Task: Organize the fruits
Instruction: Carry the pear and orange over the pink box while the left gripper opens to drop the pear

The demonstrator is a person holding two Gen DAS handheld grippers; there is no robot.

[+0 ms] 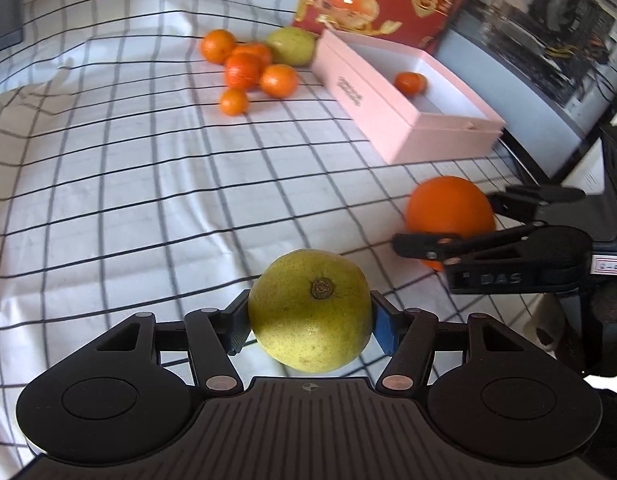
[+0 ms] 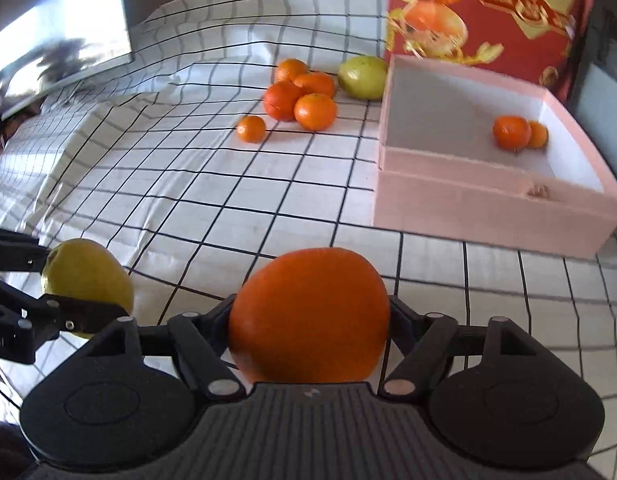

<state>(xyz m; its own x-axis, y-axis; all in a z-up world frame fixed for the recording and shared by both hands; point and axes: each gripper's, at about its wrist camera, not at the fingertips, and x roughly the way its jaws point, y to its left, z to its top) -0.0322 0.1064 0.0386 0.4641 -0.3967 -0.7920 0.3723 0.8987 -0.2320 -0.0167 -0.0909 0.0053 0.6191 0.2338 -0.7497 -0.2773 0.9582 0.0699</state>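
My left gripper (image 1: 310, 326) is shut on a yellow-green pear (image 1: 308, 312), stem end facing the camera, just above the checked cloth. To its right, my right gripper (image 2: 310, 320) is shut on a large orange (image 2: 308, 316), with a finger pressed on each side. Ahead lies an open pink box (image 2: 468, 204) holding two small mandarins (image 2: 510, 132) at its far end. A pile of several mandarins (image 2: 300, 96) and a second green pear (image 2: 362, 78) sit on the cloth left of the box.
A tall red carton printed with oranges (image 2: 488, 8) stands behind the pink box. A screen (image 1: 540, 40) borders the table on the right and another (image 2: 56, 56) on the left. The white checked cloth (image 1: 128, 168) is wrinkled at the far left.
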